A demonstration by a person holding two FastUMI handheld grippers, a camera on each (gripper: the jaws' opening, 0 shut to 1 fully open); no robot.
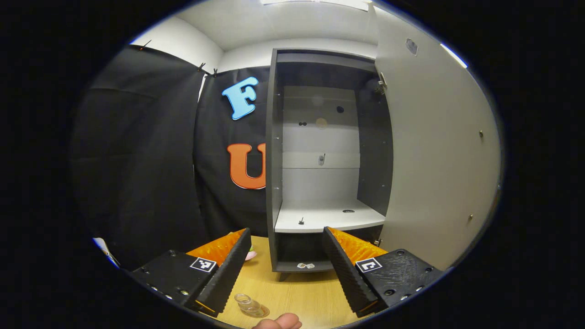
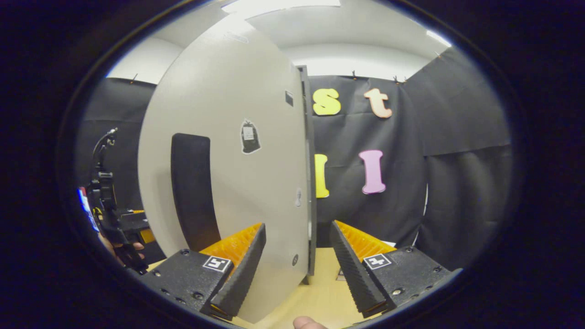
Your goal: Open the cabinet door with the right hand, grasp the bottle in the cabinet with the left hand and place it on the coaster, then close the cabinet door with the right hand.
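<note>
The grey cabinet [image 1: 272, 151] stands on the wooden table with its door [image 1: 438, 151] swung wide to the right. Its white shelf [image 1: 327, 217] is bare. My left gripper [image 1: 287, 233] is open, facing the cabinet from a short way off. A small clear bottle [image 1: 249, 305] rests on the table low between its fingers, close to the left one. A pink item [image 1: 250, 255], maybe the coaster, peeks out behind that finger. My right gripper [image 2: 298, 226] is open in front of the door's outer face [image 2: 228, 151], right of its black handle strip [image 2: 192, 192], not gripping.
The wooden tabletop [image 1: 297, 292] runs up to the cabinet's foot. A fingertip [image 1: 279, 322] shows at the bottom edge. The left gripper and the hand holding it [image 2: 114, 224] appear far left in the right gripper view. Black cloth walls surround the table.
</note>
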